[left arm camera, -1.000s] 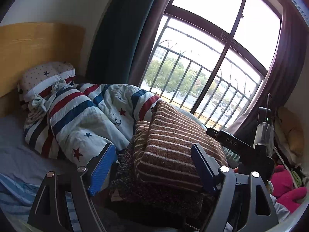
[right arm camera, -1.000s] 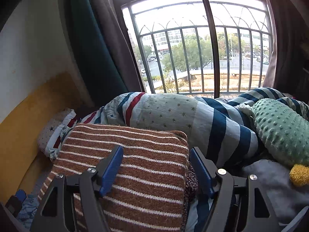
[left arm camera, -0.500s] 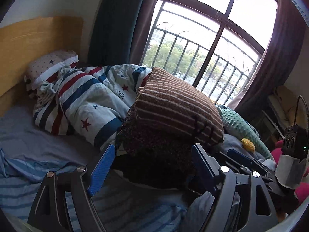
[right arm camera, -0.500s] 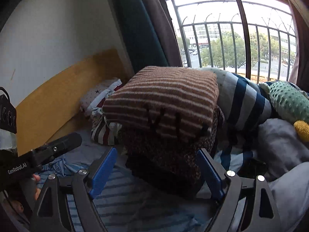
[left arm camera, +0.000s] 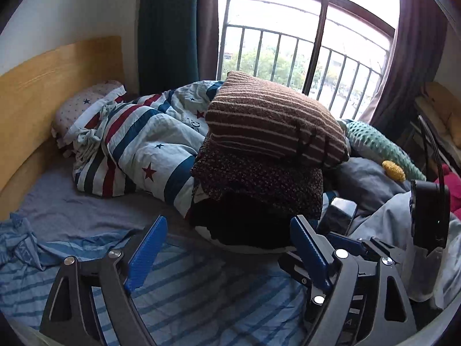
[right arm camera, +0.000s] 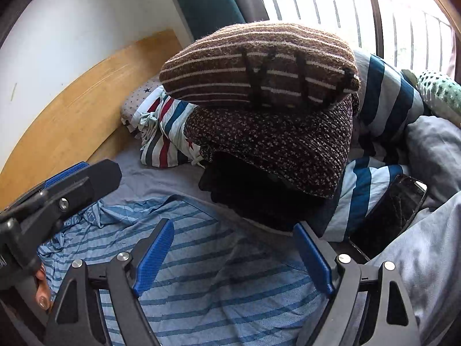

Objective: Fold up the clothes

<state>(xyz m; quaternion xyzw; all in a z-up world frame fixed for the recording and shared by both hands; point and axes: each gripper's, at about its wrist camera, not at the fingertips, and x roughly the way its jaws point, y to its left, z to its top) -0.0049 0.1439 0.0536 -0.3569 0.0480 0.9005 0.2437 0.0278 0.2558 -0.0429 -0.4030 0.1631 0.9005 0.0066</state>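
Clothes first: a blue striped shirt (right arm camera: 219,282) lies spread and rumpled on the grey sheet (left arm camera: 86,207), right under both my grippers, its crumpled end bunched off to the left in both views. Past it, straight ahead of my fingers, a folded pile stands on the bed: a brown striped sweater (left arm camera: 270,121) on top, a dark speckled knit (left arm camera: 259,178) under it, and something black (left arm camera: 242,225) at the bottom, too dark for me to make out.

My left gripper (left arm camera: 227,250) hangs over the shirt with its blue pads spread wide and opening as I speak; nothing is between them, only striped cloth below. My right gripper (right arm camera: 233,255) is the same story, jaws wide, empty, hovering above the shirt with the pile just beyond its tips. From the right camera I see my left gripper coming in from the left edge, low over the shirt's bunched end, with my fingers (right arm camera: 41,291) wrapped under it.

Outward now: a phone (right arm camera: 389,216) lies face up just right of the pile, beside a grey cloth (right arm camera: 432,230). Behind the pile, a duvet (left arm camera: 138,144) with stars and stripes is heaped toward a starred pillow (left arm camera: 83,106) at the wooden headboard (left arm camera: 43,86). A green dotted cushion (left arm camera: 374,147) sits at the right, and the barred window (left arm camera: 288,43) fills the back with curtains on either side.
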